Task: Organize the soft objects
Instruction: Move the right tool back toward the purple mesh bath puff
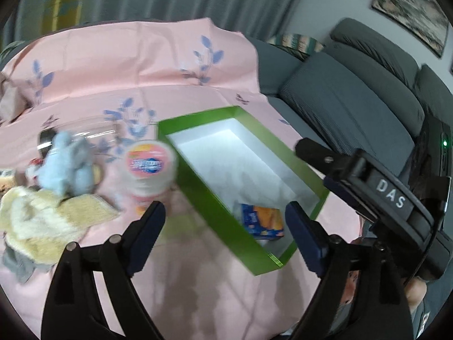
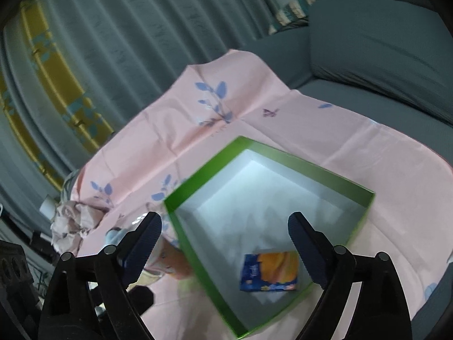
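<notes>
Cup point(image 1: 150, 167) and plush toy point(image 1: 66, 164) flank green box point(image 1: 215, 212); both hand-held grippers point(image 1: 225, 221) point(image 2: 225, 240) gape empty.

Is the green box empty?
No. One blue-and-orange packet lies on the white floor of the green box; the rest is bare.

A green box point(image 1: 226, 218) with a white inside sits open on the pink cloth, holding one small blue-and-orange packet point(image 1: 262, 221) flat in its near corner. Left of it lie a pale-blue plush toy point(image 1: 66, 164) and a cream fleecy cloth point(image 1: 42, 221), the toy resting against the cloth's far edge.
</notes>
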`<state>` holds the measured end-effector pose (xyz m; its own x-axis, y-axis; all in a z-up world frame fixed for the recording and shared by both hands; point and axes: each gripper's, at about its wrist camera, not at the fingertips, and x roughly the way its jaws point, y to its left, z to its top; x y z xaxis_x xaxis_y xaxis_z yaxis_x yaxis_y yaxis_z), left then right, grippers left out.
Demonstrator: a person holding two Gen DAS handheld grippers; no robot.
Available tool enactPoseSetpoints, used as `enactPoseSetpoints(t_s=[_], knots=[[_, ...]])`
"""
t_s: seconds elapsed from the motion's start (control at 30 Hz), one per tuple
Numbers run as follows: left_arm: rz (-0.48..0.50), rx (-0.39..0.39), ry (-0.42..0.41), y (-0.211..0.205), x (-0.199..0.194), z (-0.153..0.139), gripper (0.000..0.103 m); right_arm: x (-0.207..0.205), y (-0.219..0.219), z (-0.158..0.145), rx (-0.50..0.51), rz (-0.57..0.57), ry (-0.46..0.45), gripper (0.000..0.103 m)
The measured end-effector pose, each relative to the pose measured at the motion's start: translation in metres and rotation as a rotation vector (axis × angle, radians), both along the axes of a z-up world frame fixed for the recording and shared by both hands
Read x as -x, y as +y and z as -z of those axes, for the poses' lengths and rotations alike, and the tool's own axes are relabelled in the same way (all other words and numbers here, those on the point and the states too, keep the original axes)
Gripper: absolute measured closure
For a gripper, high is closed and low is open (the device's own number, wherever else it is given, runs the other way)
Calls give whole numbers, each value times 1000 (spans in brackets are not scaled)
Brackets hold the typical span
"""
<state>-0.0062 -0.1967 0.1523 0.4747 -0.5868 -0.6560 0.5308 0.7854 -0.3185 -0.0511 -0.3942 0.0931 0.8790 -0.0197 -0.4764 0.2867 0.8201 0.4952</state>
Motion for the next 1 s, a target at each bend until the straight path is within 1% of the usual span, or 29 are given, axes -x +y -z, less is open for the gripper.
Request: enactPoseSetpoints(t_s=[0.03, 0.13, 0.23, 0.33, 0.43, 0.53, 0.6, 0.67, 0.73, 0.8, 0.87, 0.9, 0.97, 1.0], knots=[[-21, 2, 2, 10, -1, -1, 17, -1, 5, -2, 8, -12, -5, 6], [-89, 11, 3, 40, -1, -4, 16, -3, 22, -10, 35, -52, -15, 6], [-185, 22, 8, 79, -2, -3, 15, -8, 46, -19, 56, -124, -32, 6], [-296, 19, 0, 122, 0, 0, 15, -16, 76, -28, 69, -219, -40, 6], [-429, 0, 8, 171, -1, 8, 15, -32, 113, -33, 39, -349, -24, 6], [-573, -5, 33, 220, -5, 22, 15, -54, 159, -31, 0, -496, 33, 6], [-640, -6, 56, 245, -7, 30, 15, -72, 194, -29, 14, -568, 96, 6], [-709, -19, 80, 270, -11, 40, 15, -88, 225, -31, 62, -609, 128, 6], [-774, -32, 83, 292, -11, 49, 15, -105, 259, -31, 110, -639, 158, 6], [-835, -37, 88, 311, -11, 56, 15, -121, 286, -26, 112, -680, 192, 6], [-895, -22, 116, 329, -11, 64, 15, -138, 313, -20, 99, -731, 228, 6], [-924, -10, 142, 339, -12, 70, 15, -147, 328, -15, 101, -757, 250, 6], [-950, -2, 172, 352, -17, 76, 15, -160, 354, -7, 120, -777, 275, 6], [-973, -10, 186, 359, -16, 79, 15, -168, 371, -1, 141, -784, 293, 6]])
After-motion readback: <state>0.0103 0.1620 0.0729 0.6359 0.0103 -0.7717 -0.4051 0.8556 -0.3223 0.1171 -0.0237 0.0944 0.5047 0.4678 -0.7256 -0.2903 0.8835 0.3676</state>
